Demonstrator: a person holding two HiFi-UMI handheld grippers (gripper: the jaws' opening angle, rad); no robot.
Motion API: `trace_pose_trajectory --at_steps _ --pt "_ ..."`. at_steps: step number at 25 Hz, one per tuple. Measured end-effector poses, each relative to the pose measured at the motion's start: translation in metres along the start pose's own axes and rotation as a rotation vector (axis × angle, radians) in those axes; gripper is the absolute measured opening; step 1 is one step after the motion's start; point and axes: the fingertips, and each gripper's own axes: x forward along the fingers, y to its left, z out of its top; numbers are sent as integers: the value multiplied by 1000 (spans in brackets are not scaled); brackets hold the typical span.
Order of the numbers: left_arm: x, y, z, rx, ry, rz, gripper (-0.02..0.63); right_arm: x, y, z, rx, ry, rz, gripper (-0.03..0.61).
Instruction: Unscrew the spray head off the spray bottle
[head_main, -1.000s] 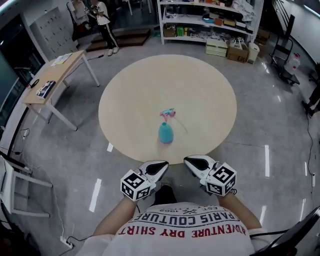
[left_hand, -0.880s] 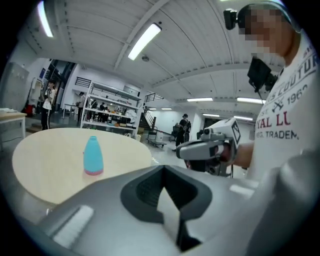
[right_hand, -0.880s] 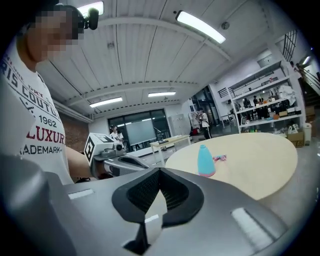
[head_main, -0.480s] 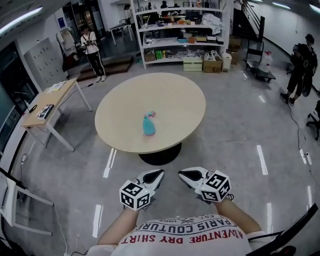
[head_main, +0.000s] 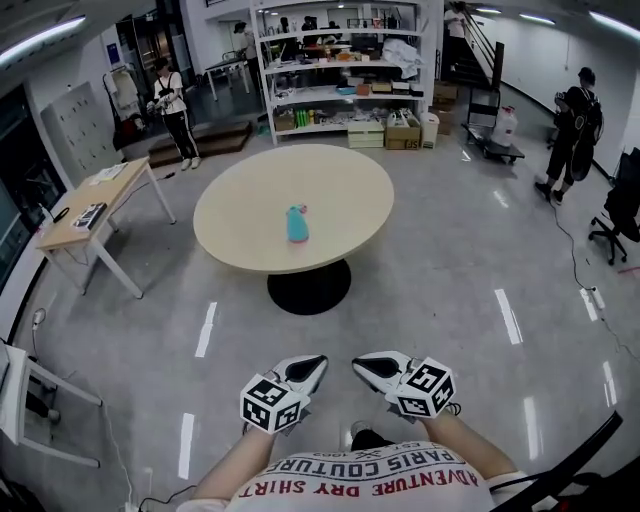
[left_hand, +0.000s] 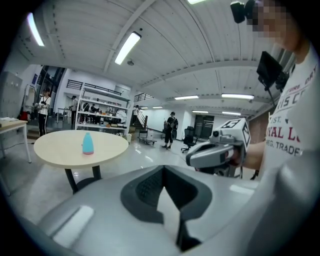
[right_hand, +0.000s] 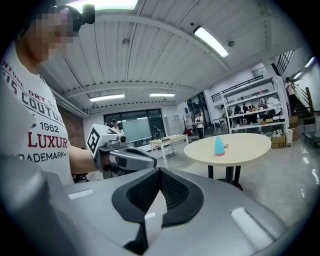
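Note:
A teal spray bottle (head_main: 297, 224) stands upright on the round beige table (head_main: 250, 235), with a small pink piece (head_main: 303, 208) just behind it. Both grippers hang close to my body, far from the table, over the grey floor. My left gripper (head_main: 316, 363) is shut with nothing in it, and so is my right gripper (head_main: 360, 363). In the left gripper view the bottle (left_hand: 87, 144) is small and distant beyond the shut jaws, and the right gripper (left_hand: 216, 153) shows alongside. In the right gripper view the bottle (right_hand: 219, 146) is also far off.
The table rests on a black pedestal base (head_main: 308, 286). A wooden desk (head_main: 95, 205) stands at the left, and stocked shelves (head_main: 340, 70) line the back wall. One person (head_main: 170, 100) stands at the far left and another (head_main: 575, 120) at the far right, near an office chair (head_main: 620, 212).
The table and bottle have shrunk and slid up the head view as I backed away from them. Both grippers stay shut and empty by my body.

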Motion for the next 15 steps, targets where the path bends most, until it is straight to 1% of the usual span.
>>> trace_pose_trajectory --at_steps 3,6,11,15 --pt "-26 -19 -2 21 -6 10 3 -5 28 0 4 -11 6 2" --pt "-44 -25 1 31 -11 19 2 -3 45 2 0 -14 12 2" --pt "-52 -37 -7 31 -7 22 3 -9 60 -4 0 -10 16 2" --pt "-53 -46 3 30 0 20 3 -22 62 8 3 -7 16 2"
